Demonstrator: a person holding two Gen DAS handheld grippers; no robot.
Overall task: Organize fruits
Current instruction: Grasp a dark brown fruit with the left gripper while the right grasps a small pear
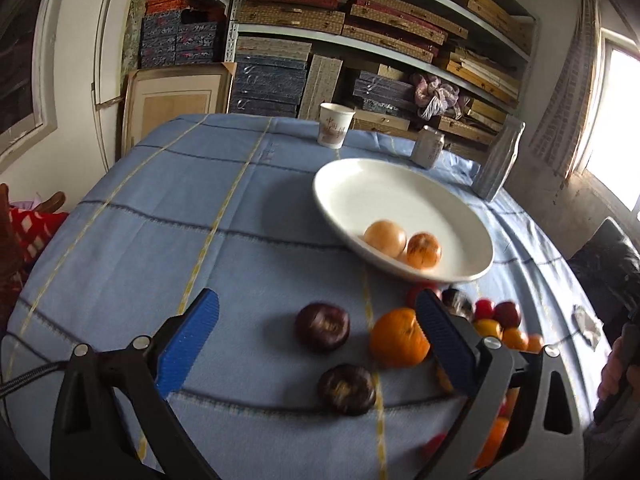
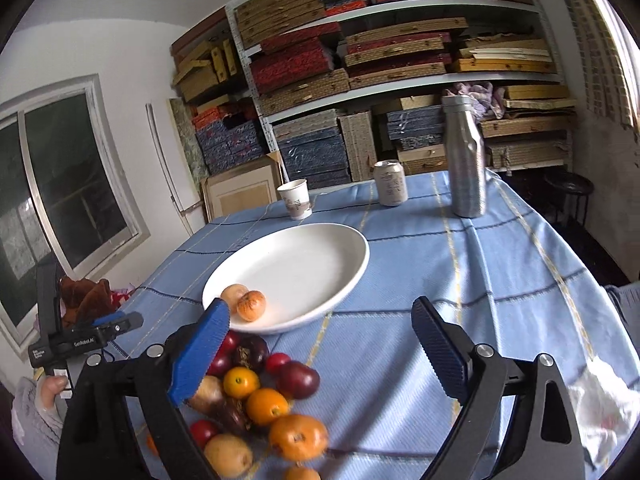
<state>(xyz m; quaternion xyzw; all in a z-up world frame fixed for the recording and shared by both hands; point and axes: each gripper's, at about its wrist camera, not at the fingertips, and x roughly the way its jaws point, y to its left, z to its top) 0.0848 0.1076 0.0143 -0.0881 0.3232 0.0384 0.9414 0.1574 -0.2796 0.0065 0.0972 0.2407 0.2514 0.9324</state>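
Note:
A white plate (image 1: 360,184) (image 2: 320,248) sits on the blue tablecloth and holds two fruits, a pale yellow one (image 1: 385,238) (image 2: 234,293) and an orange one (image 1: 424,251) (image 2: 251,305). Below the plate lies a heap of several loose fruits (image 2: 260,400). In the left wrist view two dark purple fruits (image 1: 322,326) (image 1: 346,389) and a big orange (image 1: 398,337) lie between and under the fingers. My left gripper (image 1: 316,344) is open with nothing held. My right gripper (image 2: 320,352) is open and empty, its left finger (image 2: 198,354) above the heap.
A paper cup (image 2: 295,199), a drink can (image 2: 390,182) and a tall metal bottle (image 2: 466,156) stand at the far side of the table. Crumpled white plastic (image 2: 600,408) lies at the right edge. Shelves of boxes fill the back wall. A hand holds the other gripper (image 2: 76,340).

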